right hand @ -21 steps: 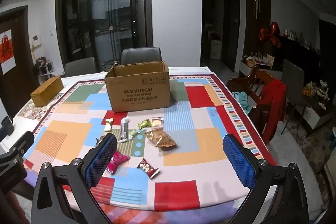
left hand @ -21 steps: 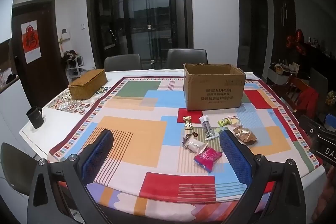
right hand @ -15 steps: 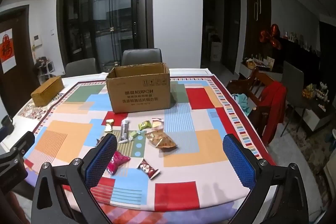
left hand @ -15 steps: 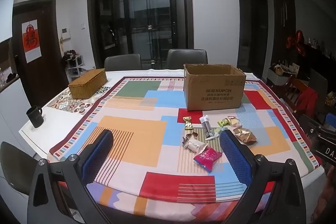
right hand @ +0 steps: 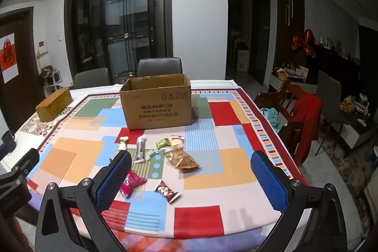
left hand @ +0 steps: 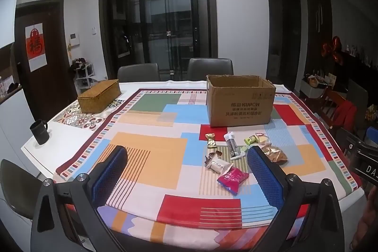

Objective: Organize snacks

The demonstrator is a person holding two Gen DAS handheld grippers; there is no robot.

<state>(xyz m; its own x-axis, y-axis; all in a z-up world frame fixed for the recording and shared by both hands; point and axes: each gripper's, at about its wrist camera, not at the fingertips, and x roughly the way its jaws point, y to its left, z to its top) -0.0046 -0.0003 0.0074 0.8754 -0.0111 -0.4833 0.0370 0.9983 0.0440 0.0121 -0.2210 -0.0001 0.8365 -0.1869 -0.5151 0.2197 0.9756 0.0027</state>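
- The step in hand looks like the very start: no snack is lifted yet, and the cardboard box (right hand: 156, 102) stands open-topped at the far middle of the desk (right hand: 236, 171), which wears a bright patchwork cloth.
- The left tongs (left hand: 186, 171) stand wide with nothing between the pads; the right tongs (right hand: 191, 177) are just as wide and just as empty. Both hang near the front edge, tilted down toward the cloth.
- The snacks lie in a loose cluster just in front of the box: a pink packet (right hand: 131, 182), a dark red wrapped sweet (right hand: 167, 190), a crinkled golden bag (right hand: 182, 158), a small green packet (right hand: 162, 143) and a white-and-dark tube (right hand: 141, 149), with a few more small pieces about (too small to name).
- Next, as I judge it, one pair of tongs must go forward and down over a near packet, likely the pink one, and close on it without crushing it.
- Against the earlier frames almost nothing differs: box, snacks and both tongs sit where they were.
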